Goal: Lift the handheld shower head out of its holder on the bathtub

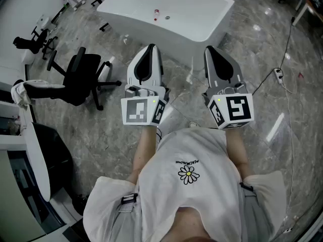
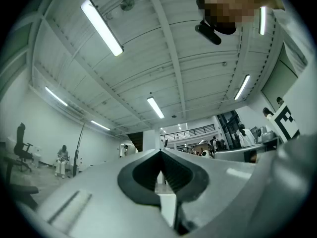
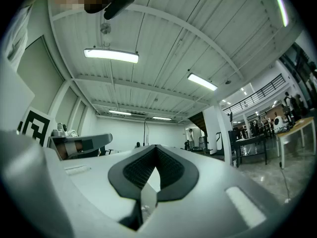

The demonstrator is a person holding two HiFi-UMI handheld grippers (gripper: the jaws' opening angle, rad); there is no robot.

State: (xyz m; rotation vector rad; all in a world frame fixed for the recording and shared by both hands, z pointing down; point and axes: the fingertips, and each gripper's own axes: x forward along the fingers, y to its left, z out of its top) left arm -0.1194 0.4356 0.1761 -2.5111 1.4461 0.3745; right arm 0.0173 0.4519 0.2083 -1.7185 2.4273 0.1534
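Note:
The white bathtub [image 1: 171,11] stands on the marble floor at the top of the head view, a small red item [image 1: 156,11] lying inside it. I cannot make out the shower head or its holder. My left gripper [image 1: 150,49] and right gripper [image 1: 211,51] are held side by side in front of the person's chest, short of the tub, both shut with nothing between the jaws. In the left gripper view the shut gripper [image 2: 161,152] points up at a ceiling with strip lights. The right gripper view shows the other shut gripper [image 3: 156,147] aimed the same way.
A black office chair [image 1: 83,77] stands left of the grippers, with dark camera gear [image 1: 33,40] on stands behind it. A cable and power strip [image 1: 277,73] lie on the floor at right. White furniture [image 1: 35,150] lines the left edge.

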